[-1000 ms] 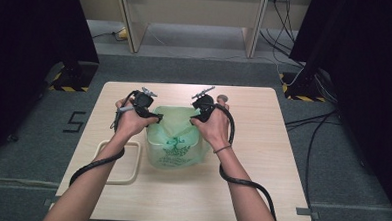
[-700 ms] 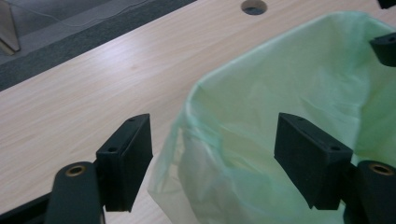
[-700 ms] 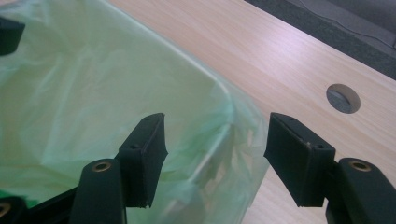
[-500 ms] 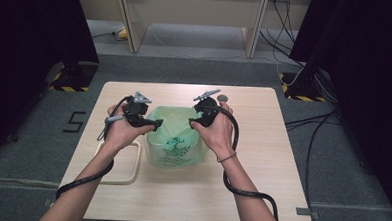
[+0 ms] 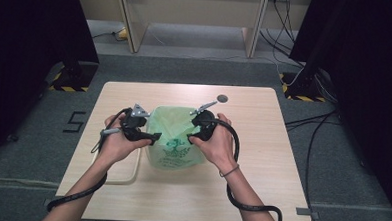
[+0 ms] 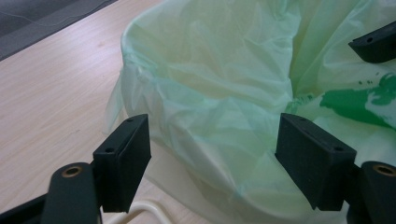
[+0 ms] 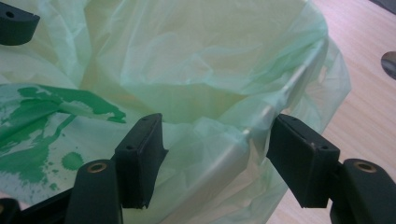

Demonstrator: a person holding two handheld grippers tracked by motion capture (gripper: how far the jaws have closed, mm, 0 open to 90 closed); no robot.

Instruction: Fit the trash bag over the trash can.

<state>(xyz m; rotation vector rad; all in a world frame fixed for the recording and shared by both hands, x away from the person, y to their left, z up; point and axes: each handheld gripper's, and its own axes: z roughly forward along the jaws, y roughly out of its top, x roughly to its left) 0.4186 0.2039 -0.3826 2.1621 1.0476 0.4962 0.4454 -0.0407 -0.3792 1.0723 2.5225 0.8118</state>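
Work in hand: we read it as lining a small bin with the green bag [image 5: 175, 139], which sits mid-frame on the bench [image 5: 262, 143] in the high view.
Bag placement: its mouth stands open and is draped over the bin rim [image 7: 280, 91]; in the right gripper view the film folds over that edge at right.
Left hand-held gripper [image 6: 212, 154]: jaws apart and just been opening, bag film lying between them with no pad pressing on it; in the high view it sits at the bag's left edge.
Right hand-held gripper [image 7: 217, 156]: jaws apart, straddling the rim and film at the bag's right edge, nothing clamped.
Done, in our judgement: bag inside, far and side edges turned over the rim.
Left, in our judgement: the near edge looks loose and crumpled; it may still need tucking, though the view there is poor.
Other item: a pale looped handle [image 5: 131, 175] lies on the bench at lower left of the bag.
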